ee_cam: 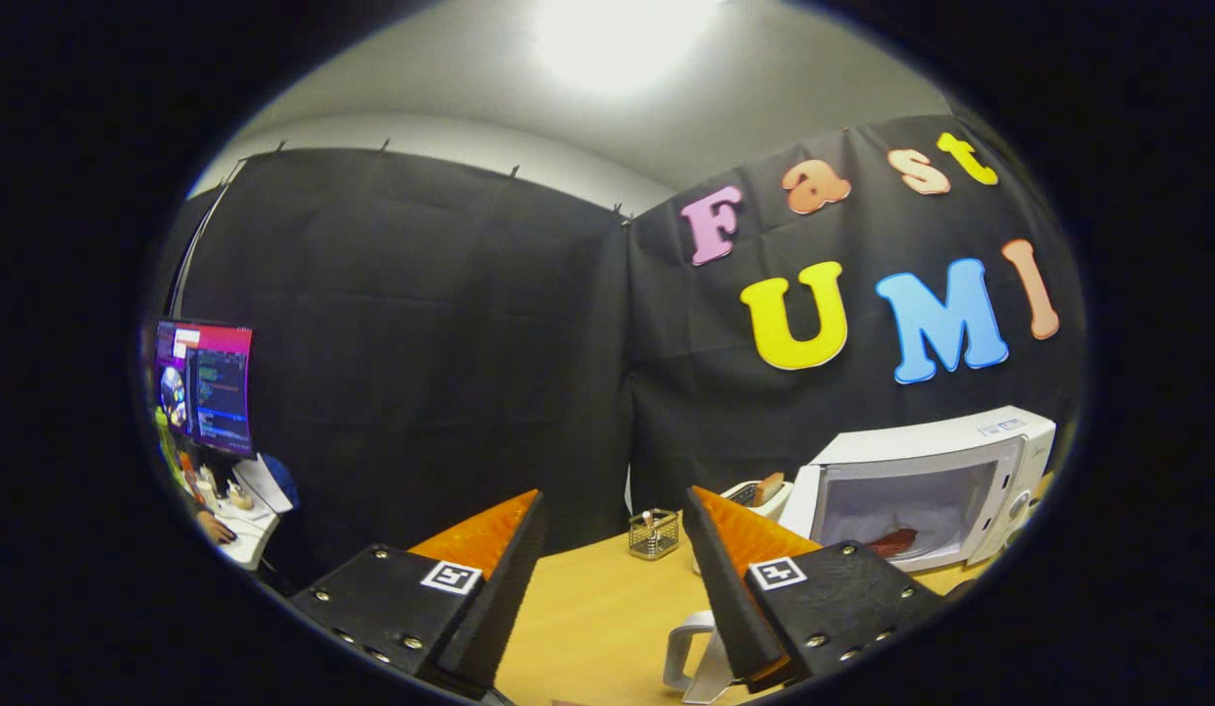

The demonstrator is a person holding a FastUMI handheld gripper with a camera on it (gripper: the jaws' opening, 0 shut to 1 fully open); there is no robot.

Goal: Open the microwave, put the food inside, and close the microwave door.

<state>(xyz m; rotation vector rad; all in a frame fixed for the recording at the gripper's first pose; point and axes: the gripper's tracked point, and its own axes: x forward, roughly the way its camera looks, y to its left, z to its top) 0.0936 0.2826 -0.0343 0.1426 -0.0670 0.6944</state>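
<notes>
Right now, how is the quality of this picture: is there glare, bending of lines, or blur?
In the gripper view, a ceiling light burns out to white glare overhead; the fisheye bends the booth wall and the microwave; the open gripper is sharp, with nothing between its fingers; the monitor off to the side looks small and soft.

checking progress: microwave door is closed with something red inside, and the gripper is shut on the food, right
Not quite. In the gripper view the gripper is open, its fingers spread and holding nothing. The rest stands: the microwave has its door closed, with something red inside behind the window.
</notes>
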